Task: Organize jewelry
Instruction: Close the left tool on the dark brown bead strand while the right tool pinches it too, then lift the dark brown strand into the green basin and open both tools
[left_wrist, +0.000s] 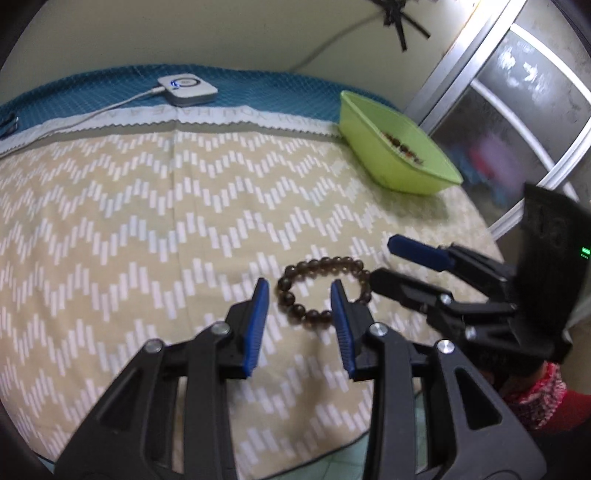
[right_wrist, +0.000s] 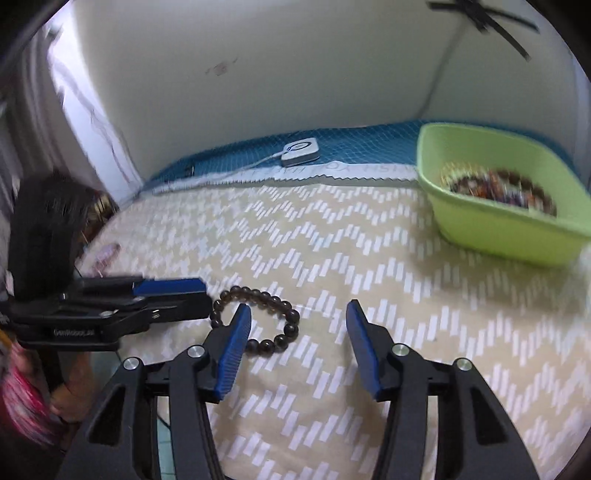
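A dark brown bead bracelet lies flat on the beige zigzag tablecloth. It also shows in the right wrist view. My left gripper is open, low over the bracelet, its right finger inside the ring. My right gripper is open just to the bracelet's right, its left finger over the ring. It shows in the left wrist view, and the left gripper shows in the right wrist view. A green tub holding several bead pieces stands at the back right, also in the right wrist view.
A white charging pad with a cable lies on the blue cloth strip at the back, against the wall. A sliding door is at the right. The table's front edge runs just behind both grippers.
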